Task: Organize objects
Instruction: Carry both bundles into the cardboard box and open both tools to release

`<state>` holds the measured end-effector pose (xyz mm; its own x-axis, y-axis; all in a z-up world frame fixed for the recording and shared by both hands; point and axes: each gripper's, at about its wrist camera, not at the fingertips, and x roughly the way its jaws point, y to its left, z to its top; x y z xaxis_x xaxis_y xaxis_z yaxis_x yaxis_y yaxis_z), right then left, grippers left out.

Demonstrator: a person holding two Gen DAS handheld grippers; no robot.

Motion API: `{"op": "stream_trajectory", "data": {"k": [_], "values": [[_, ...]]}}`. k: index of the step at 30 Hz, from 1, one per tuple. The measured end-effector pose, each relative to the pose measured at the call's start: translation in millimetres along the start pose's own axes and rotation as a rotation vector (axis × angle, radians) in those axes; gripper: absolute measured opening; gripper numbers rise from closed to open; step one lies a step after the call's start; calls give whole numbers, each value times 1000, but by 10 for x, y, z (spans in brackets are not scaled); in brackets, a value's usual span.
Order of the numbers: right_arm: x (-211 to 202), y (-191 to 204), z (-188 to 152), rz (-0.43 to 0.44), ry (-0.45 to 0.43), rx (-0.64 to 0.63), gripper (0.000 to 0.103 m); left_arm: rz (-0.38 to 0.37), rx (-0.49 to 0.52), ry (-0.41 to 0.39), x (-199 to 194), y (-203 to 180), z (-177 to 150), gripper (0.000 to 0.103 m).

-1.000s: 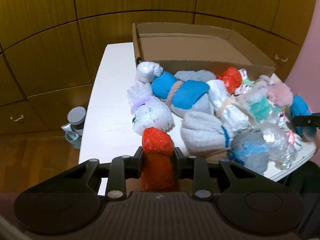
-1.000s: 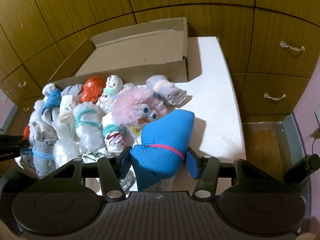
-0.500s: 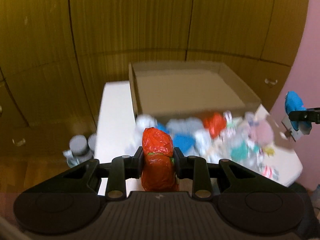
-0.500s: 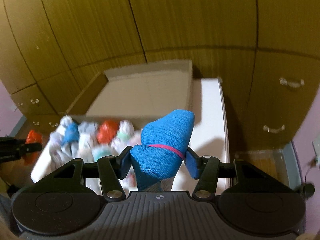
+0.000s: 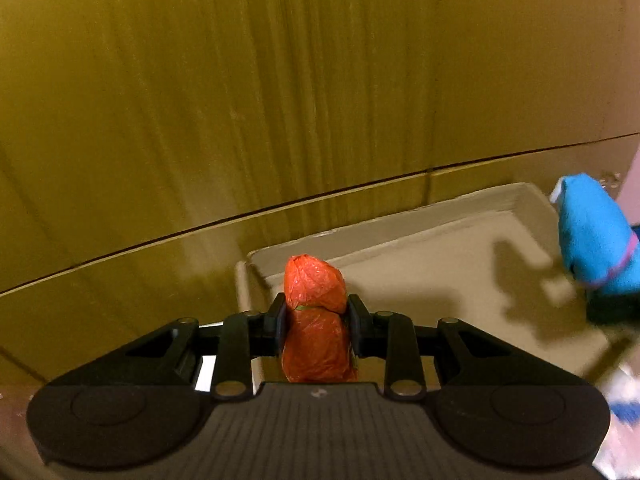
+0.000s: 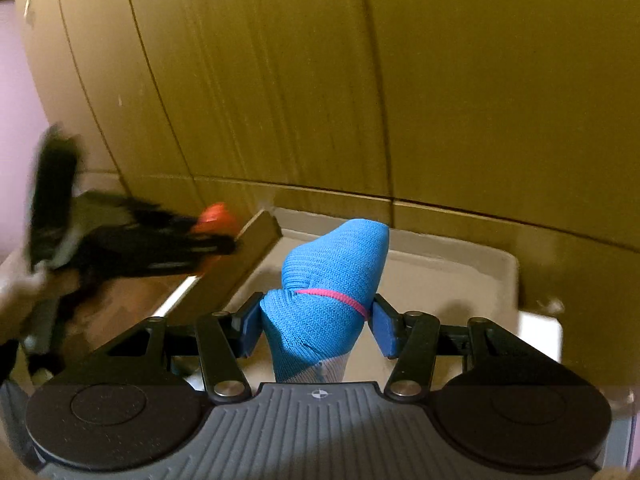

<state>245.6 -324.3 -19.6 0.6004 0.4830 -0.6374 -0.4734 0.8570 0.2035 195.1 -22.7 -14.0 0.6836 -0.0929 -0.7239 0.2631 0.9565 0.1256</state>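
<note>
The left gripper (image 5: pixel 315 318) is clamping its black fingers narrowly on an orange crinkled plastic bundle (image 5: pixel 316 320), tied around the middle. It is hanging over the near left corner of the open brown cardboard box (image 5: pixel 440 280). The right gripper (image 6: pixel 318 322) is pressing its blue-padded fingers on a rolled blue knitted sock (image 6: pixel 328 292) with a pink band, holding it above the box floor near the right wall. Brown wooden cabinet doors (image 5: pixel 280 80) are standing behind the box. In the right wrist view the left gripper is looking blurred.
</note>
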Motion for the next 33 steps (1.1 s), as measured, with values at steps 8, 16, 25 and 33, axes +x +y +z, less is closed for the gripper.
{"op": "stream_trajectory", "data": {"k": [8,16,25,33], "values": [[772,-110,148,17,96,-81,61,44,89,92,698,-47,-31,28],[1068,-200,63,45,131,-83,61,57,90,29,556,-49,-148,49],[1372,-90,156,51,153,-96,61,-5,-2,-82,-212,151,-356,60],[1725,140,333,19,185,-130,61,-8,-42,-71,-387,315,-499,59]]}}
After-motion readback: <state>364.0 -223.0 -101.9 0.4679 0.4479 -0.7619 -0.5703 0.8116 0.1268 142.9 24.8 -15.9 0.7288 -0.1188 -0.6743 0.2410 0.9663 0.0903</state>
